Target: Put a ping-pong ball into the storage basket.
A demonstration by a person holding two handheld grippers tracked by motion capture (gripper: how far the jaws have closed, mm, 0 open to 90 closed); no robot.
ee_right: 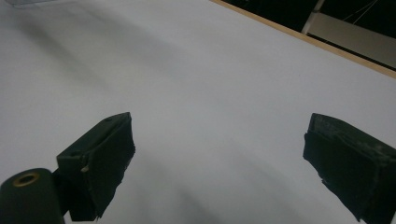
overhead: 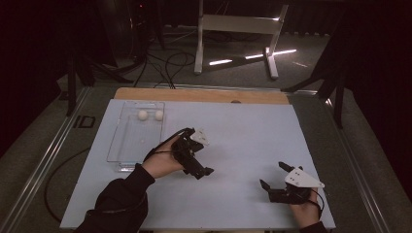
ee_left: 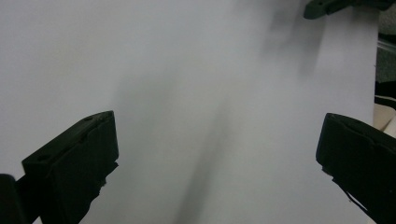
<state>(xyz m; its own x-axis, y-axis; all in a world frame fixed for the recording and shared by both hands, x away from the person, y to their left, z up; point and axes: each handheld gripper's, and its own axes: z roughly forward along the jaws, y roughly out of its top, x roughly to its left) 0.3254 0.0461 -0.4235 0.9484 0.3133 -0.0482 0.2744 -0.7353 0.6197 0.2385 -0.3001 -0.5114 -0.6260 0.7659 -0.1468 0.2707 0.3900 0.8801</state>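
Both grippers are hovering with jaws spread, empty — the left gripper (overhead: pixel 194 158) is nearest the tray (overhead: pixel 127 150); approach the balls (overhead: pixel 143 114) slowly, squarely.

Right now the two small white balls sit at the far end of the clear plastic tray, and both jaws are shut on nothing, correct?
Not quite. The two small white balls do sit at the far end of the clear plastic tray, but both grippers' jaws are open, as each gripper view shows: left gripper, right gripper.
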